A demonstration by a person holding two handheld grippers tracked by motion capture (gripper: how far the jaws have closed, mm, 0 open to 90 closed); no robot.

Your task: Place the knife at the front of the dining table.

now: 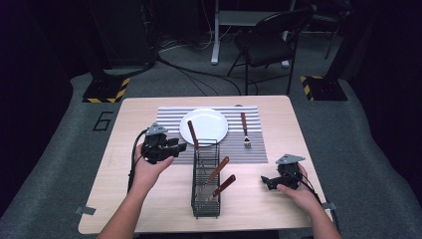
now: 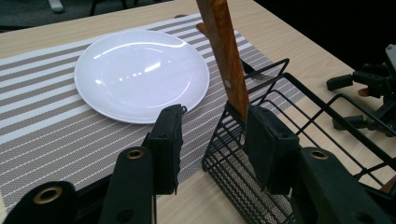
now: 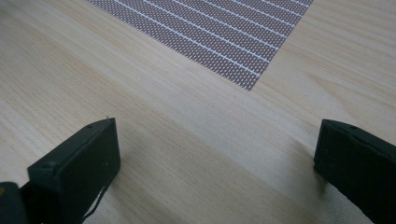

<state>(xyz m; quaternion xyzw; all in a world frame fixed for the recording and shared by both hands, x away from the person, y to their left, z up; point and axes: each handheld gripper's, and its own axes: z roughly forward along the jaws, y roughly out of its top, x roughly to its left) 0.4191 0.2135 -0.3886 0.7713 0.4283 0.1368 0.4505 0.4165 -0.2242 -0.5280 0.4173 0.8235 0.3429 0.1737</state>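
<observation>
Flanking the wooden handle point(image 2: 224, 56) at the basket's rim point(image 2: 275, 70), left hand-held gripper point(image 2: 212, 135) stands released.

A wooden handle point(image 2: 225, 56) rising from the black wire basket point(image 2: 275, 154) is seen beside the right jaw, with a white plate point(image 2: 140, 74) laid on the striped mat point(image 2: 51, 135) beyond.

The wooden handle point(image 2: 223, 56) runs off the top edge, its lower end hidden behind the basket point(image 2: 261, 154).
</observation>
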